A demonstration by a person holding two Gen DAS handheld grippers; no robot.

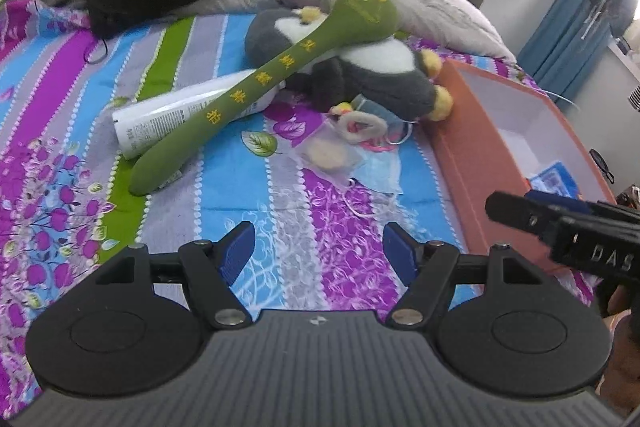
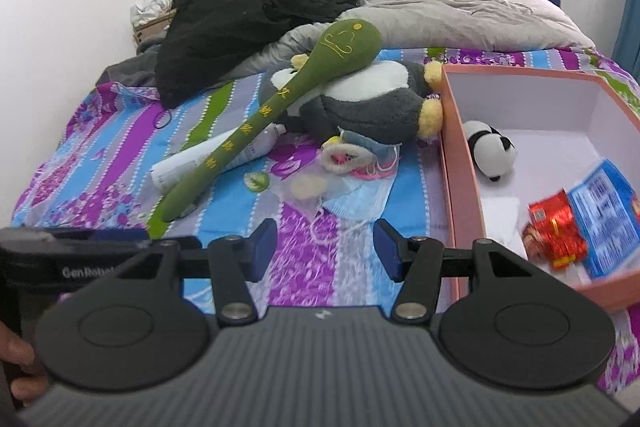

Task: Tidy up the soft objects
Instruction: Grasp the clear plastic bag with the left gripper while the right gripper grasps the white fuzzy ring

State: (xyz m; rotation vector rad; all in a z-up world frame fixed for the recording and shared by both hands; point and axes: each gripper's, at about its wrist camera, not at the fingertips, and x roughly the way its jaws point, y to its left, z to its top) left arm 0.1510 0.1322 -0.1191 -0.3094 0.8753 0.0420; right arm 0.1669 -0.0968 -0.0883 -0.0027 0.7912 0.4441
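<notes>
Toys [image 2: 360,99] lie heaped beside the box [image 2: 452,147]; we keep both hand-held grippers [image 1: 318,251] [image 2: 324,245] open and empty, ready to sort.

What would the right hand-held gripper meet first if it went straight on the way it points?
Probably the blue face mask on the bedsheet, just ahead of the open right hand-held gripper; depth is unclear.

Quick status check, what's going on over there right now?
Left gripper and right gripper open, empty. Green plush stick lies across grey penguin plush, outside pink box. White tube underneath.
</notes>
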